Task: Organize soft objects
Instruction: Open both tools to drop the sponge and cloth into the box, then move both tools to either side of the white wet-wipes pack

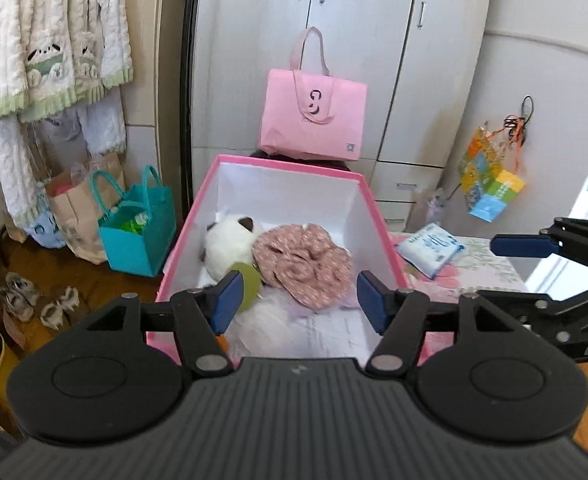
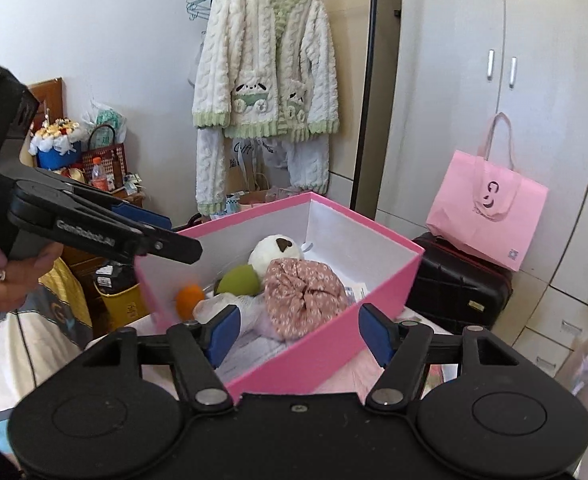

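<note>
A pink box (image 1: 282, 162) with white inner walls stands on the bed in front of both grippers. Inside it lie a white plush toy (image 1: 230, 240) with a brown ear, a crumpled pink floral cloth (image 1: 305, 268), a green soft piece (image 2: 238, 280) and an orange one (image 2: 190, 300). My left gripper (image 1: 298, 302) hovers open over the box's near end with nothing between its blue pads. My right gripper (image 2: 299, 334) is open too, above the box's (image 2: 333, 354) near corner and empty. A hand (image 2: 2, 276) holds the left gripper at the left of the right wrist view.
A pink tote bag (image 1: 313, 116) rests on a black suitcase (image 2: 457, 284) behind the box, against a white wardrobe (image 1: 357, 20). A teal bag (image 1: 140, 236), paper bags and shoes (image 1: 34, 300) sit on the floor to the left. Fleece pajamas (image 2: 266, 64) hang on a rack. A tissue pack (image 1: 429, 250) lies on the bed.
</note>
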The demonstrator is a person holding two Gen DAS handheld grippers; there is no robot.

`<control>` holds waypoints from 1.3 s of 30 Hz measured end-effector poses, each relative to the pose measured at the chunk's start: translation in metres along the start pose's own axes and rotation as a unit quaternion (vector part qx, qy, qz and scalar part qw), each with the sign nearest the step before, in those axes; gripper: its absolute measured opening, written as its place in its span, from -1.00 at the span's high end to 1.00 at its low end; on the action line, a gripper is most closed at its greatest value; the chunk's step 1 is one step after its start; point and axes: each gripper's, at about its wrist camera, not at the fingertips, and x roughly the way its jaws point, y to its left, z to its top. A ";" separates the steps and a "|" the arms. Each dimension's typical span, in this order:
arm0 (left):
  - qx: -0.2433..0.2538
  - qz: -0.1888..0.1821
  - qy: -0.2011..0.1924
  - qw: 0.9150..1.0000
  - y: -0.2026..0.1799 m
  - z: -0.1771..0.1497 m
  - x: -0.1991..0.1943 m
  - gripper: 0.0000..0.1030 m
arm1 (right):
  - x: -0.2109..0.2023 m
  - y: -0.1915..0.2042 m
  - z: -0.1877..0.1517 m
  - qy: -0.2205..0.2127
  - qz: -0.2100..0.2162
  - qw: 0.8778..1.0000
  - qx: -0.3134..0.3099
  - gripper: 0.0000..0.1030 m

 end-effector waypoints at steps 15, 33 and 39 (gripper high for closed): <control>0.088 -0.054 -0.021 0.994 -0.070 -0.011 -0.055 -0.41 | -0.087 -0.016 -0.036 0.003 -0.037 0.999 0.032 -0.59; 0.060 -0.085 -0.016 0.994 -0.156 0.006 0.005 -0.92 | -0.109 -0.082 -0.058 -0.030 -0.087 0.992 0.085 -0.71; 0.018 -0.083 -0.033 0.996 -0.173 0.021 0.035 -0.92 | -0.101 -0.112 -0.060 -0.064 -0.082 0.993 0.051 -0.71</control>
